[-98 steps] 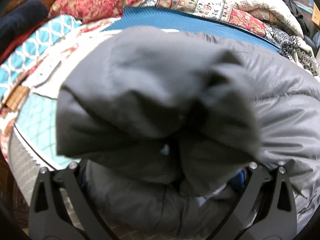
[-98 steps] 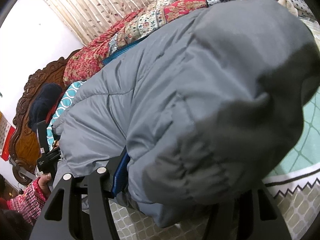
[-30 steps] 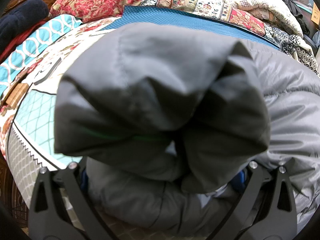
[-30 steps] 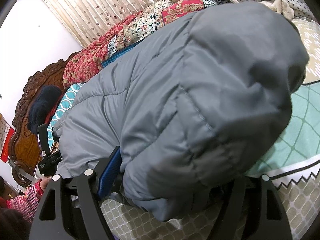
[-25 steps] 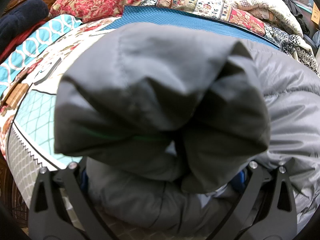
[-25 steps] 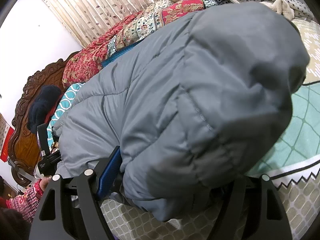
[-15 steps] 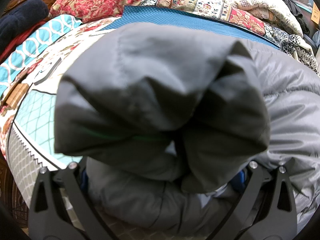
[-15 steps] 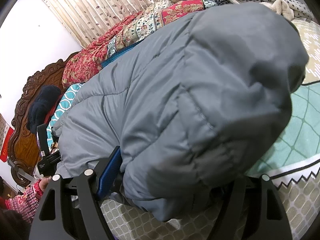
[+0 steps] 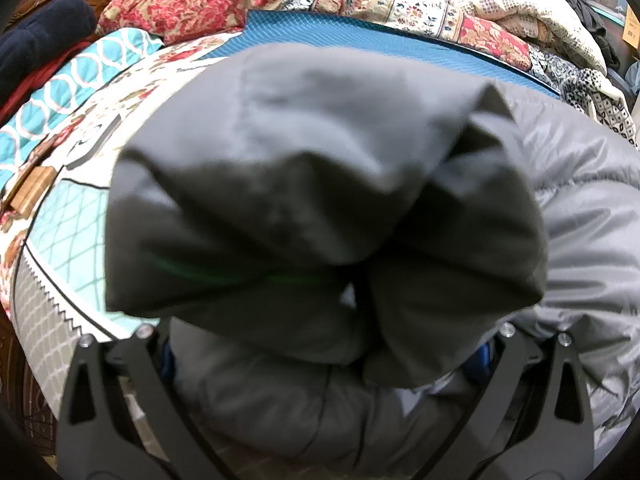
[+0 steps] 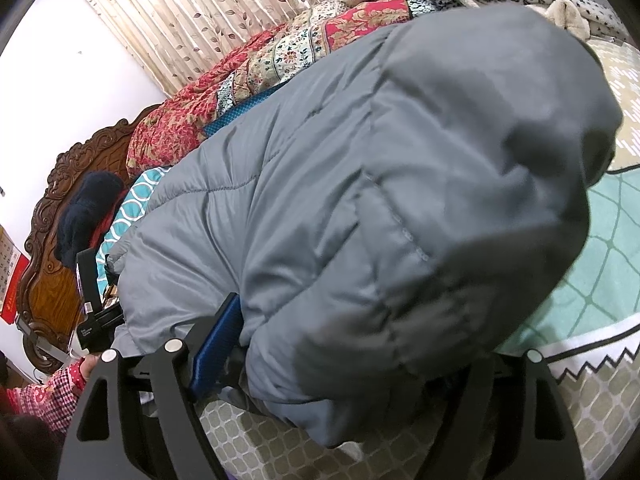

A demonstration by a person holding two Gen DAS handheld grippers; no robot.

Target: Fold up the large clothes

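Covering the patterned bedspread [image 10: 600, 264] from the middle out to nine o'clock in the right wrist view, a grey padded jacket [image 10: 360, 200] lies bunched on the bed. A floral quilt [image 9: 224, 0] is heaped at twelve o'clock behind it. At six o'clock the right gripper [image 10: 336, 364] holds a thick fold of the jacket, its jaws set wide and just been opening a little. The left gripper [image 9: 324, 344] likewise straddles a dark bunched fold, jaws wide around it.
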